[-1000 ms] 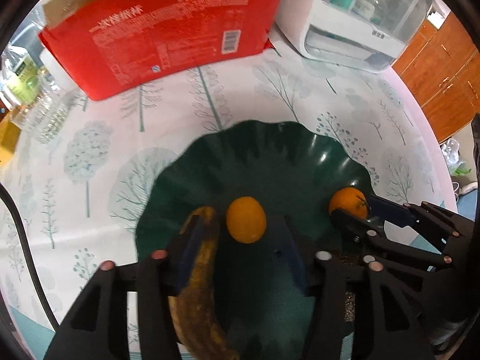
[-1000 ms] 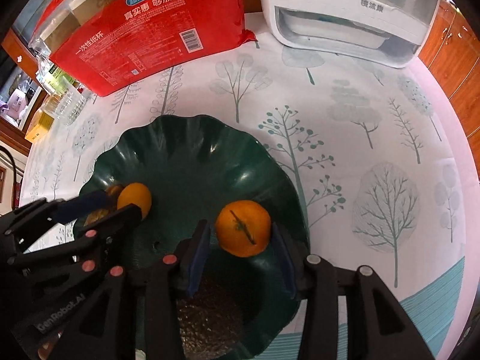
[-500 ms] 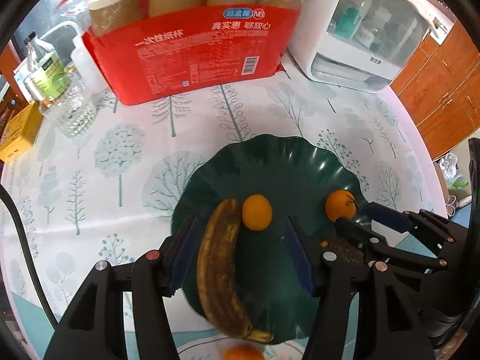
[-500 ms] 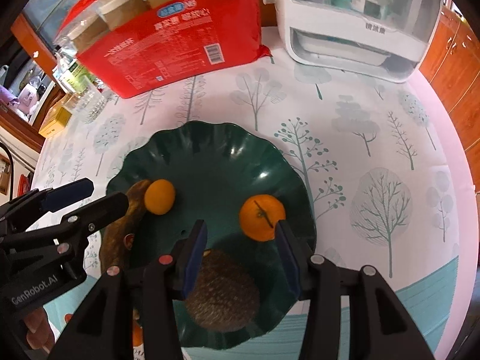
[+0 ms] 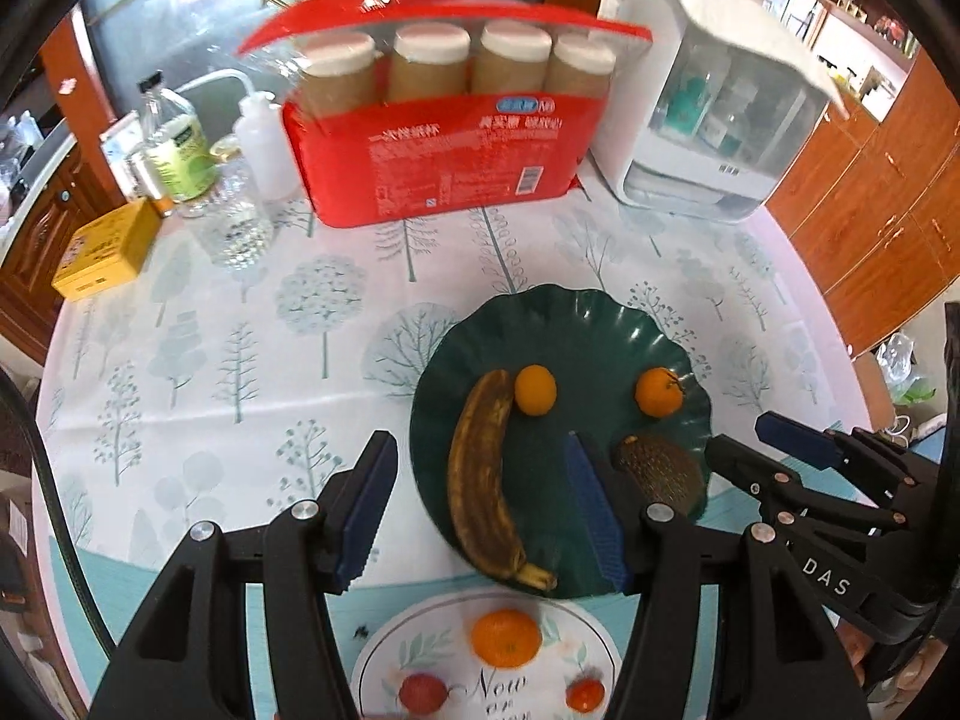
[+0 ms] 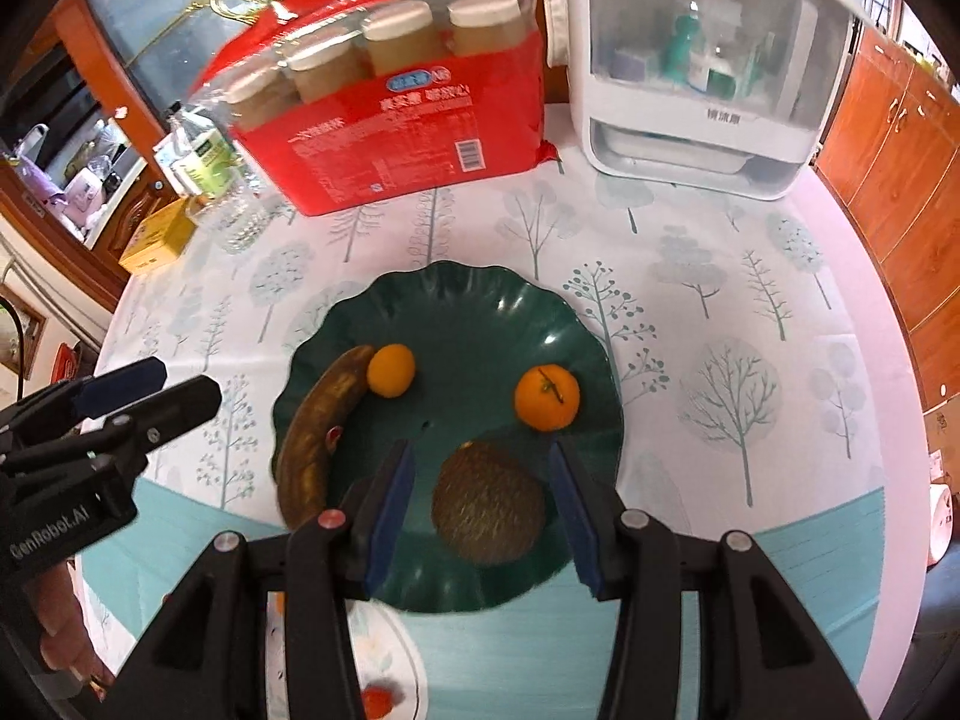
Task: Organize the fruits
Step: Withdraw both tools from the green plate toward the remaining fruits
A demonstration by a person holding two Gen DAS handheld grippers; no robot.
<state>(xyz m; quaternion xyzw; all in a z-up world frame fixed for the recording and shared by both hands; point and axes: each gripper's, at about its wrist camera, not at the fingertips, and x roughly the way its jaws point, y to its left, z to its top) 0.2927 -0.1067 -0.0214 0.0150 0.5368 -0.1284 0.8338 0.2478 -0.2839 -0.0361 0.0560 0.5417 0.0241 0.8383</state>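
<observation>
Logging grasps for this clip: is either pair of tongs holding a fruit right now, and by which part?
Nothing is held. The left tongs and right tongs are both open above the green plate, touching no fruit.

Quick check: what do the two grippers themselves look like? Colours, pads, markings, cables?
Both grippers, left and right, are black angular plastic frames with silver screw heads and ribbed blue pads. One body reads "GenRobot.AI", the other "DAS". A black cable runs beside the left one.
</observation>
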